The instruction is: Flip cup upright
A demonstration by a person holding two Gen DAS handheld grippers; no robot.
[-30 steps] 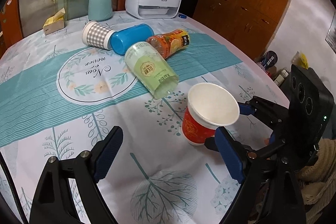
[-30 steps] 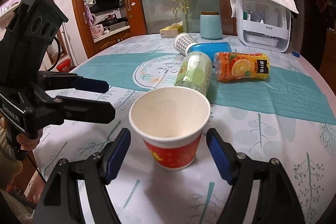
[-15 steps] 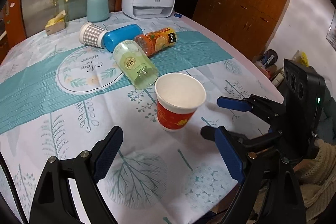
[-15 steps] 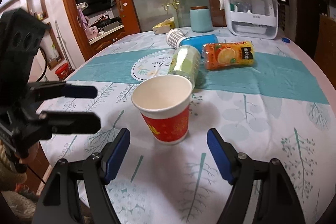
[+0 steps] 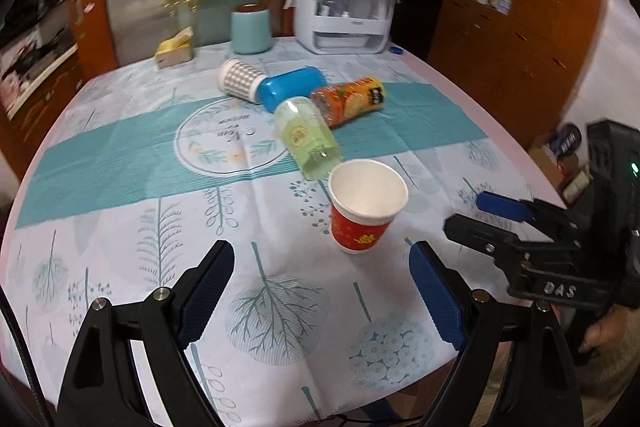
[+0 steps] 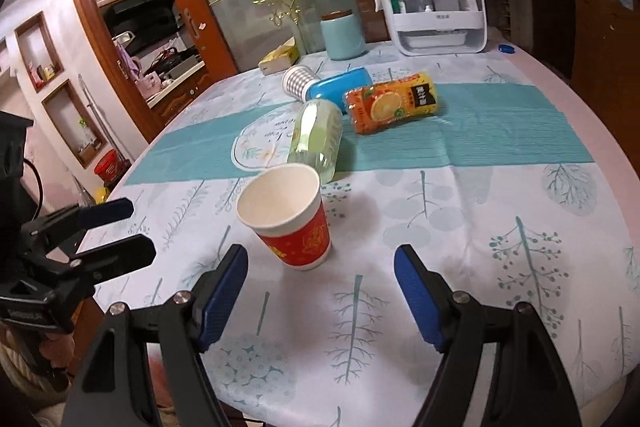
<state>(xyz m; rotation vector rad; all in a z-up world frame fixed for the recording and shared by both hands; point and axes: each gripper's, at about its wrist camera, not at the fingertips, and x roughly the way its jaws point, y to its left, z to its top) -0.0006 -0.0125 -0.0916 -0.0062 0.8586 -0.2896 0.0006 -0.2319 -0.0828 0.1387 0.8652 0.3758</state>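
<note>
A red paper cup (image 5: pixel 363 205) with a white inside stands upright, mouth up, on the patterned tablecloth (image 5: pixel 120 227); it also shows in the right wrist view (image 6: pixel 289 217). My left gripper (image 5: pixel 320 295) is open and empty, back from the cup near the table's front edge. My right gripper (image 6: pixel 320 291) is open and empty, a short way behind the cup. Each gripper shows in the other's view: the right one (image 5: pixel 484 215) at the right, the left one (image 6: pixel 120 227) at the left.
Behind the cup lie a green clear bottle (image 5: pixel 308 139), an orange juice bottle (image 5: pixel 350 101), a blue cup (image 5: pixel 290 91) and a checked cup (image 5: pixel 238 81). A teal canister (image 5: pixel 251 29), a tissue box (image 5: pixel 174 49) and a white covered rack (image 5: pixel 344 11) stand at the back.
Both grippers have drawn back from the cup toward the table's edge. The cup stands free where it was set.
</note>
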